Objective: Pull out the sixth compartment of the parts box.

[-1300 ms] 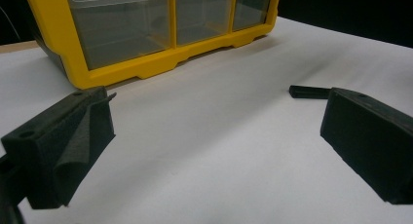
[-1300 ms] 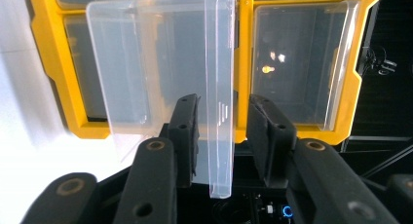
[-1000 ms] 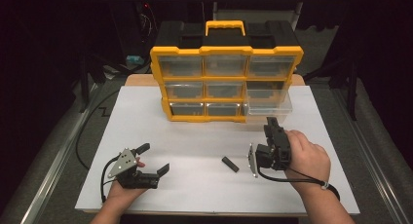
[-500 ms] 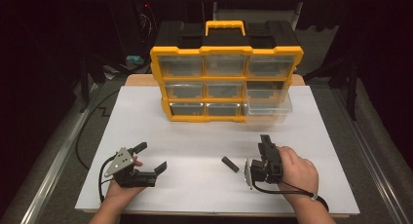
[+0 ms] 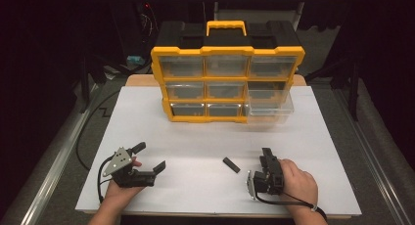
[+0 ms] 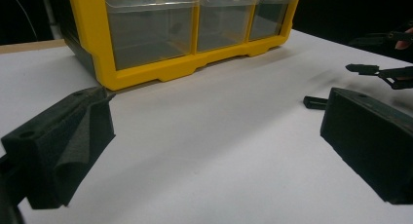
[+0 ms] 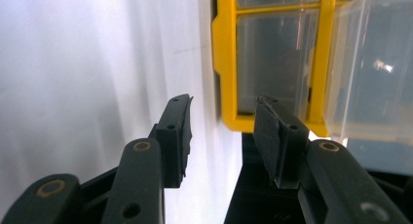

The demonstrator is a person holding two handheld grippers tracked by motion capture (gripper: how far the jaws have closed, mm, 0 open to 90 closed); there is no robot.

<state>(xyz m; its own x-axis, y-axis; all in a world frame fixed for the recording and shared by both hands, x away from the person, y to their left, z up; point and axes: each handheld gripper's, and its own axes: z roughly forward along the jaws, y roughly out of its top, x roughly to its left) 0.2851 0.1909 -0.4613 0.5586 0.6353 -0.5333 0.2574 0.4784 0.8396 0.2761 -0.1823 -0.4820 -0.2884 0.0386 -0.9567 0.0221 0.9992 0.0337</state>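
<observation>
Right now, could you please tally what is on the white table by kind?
Yellow drawer organizer: 1
Clear drawer pulled out: 1
Small black part: 1
Handheld grippers, left gripper and right gripper: 2
Total: 5

No readable txt, labels, brands or nos. anywhere.
</observation>
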